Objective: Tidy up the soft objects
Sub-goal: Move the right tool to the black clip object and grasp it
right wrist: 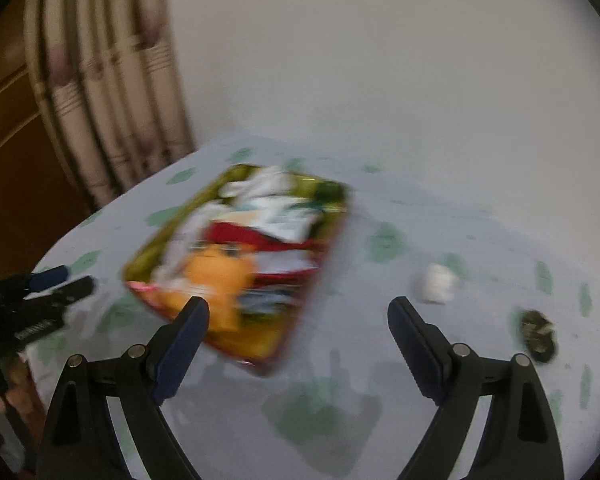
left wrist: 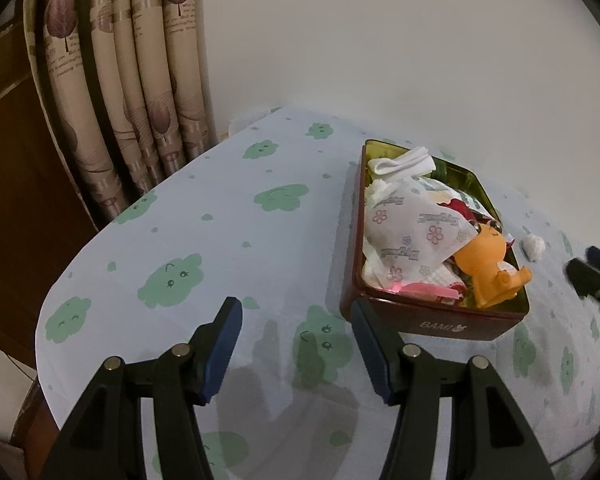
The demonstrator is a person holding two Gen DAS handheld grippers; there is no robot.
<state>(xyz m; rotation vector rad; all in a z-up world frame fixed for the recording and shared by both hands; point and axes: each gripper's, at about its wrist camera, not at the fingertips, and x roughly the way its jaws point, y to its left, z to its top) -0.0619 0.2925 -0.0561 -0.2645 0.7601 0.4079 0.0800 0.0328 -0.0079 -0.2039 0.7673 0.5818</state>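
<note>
Both grippers, left (left wrist: 296,344) and right (right wrist: 298,344), we hold open and empty. Tin (left wrist: 432,316): packed, orange toy (left wrist: 486,258) on top. Outstanding on tablecloth (left wrist: 220,232): white wad (right wrist: 436,283), dark lump (right wrist: 538,334).

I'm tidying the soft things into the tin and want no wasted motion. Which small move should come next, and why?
Probably ease the right hand-held gripper toward the small white wad on the tablecloth. Its jaws are open and empty, and the wad lies outside the tin, just ahead and to the right of them. A dark crumpled item also lies loose, farther right.
</note>
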